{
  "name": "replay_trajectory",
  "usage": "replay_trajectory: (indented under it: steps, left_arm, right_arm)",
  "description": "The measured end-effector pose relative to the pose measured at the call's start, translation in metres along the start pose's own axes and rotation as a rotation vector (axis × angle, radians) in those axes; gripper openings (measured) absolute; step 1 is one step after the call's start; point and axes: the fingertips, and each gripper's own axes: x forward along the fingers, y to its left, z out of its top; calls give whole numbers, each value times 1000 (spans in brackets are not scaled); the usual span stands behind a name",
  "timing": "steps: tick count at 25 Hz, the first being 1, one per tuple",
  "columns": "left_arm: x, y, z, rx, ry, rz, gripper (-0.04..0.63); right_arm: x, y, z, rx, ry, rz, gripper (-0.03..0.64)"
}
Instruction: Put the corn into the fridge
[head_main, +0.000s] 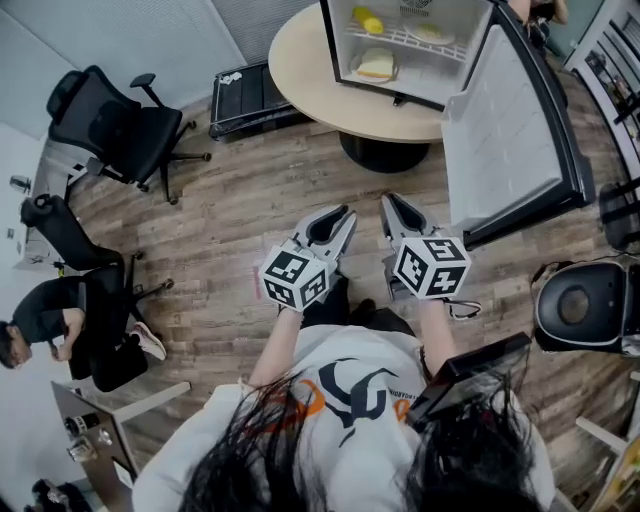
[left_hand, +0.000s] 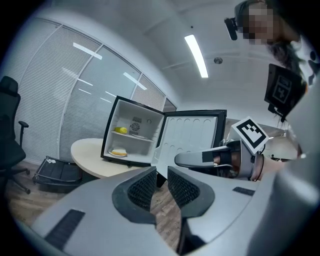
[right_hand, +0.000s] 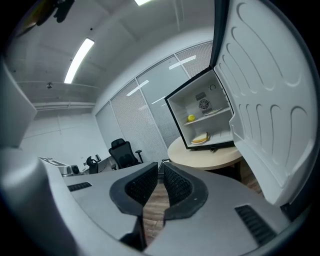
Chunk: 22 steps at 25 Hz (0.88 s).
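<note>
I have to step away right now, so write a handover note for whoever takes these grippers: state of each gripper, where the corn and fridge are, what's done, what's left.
Left gripper: jaws barely apart, nothing between them, over the floor.
Right gripper: shut, empty, beside the left one.
Corn: the yellow item on the upper shelf of the fridge, which stands on the round table.
Done: the corn looks stowed.
Left: the fridge door stands wide open; probably close it.
</note>
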Motion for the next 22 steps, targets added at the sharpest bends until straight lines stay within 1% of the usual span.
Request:
replay_trajectory:
  steps: [8, 22]
  left_arm:
    - [-14, -14, -1, 20, -9, -1, 75]
    - [-14, -32, -1, 60, 10, -45, 75]
  right_arm:
    - [-16, 14, -8, -34, 4, 10, 48]
    - [-29, 13, -6, -7, -24, 1, 48]
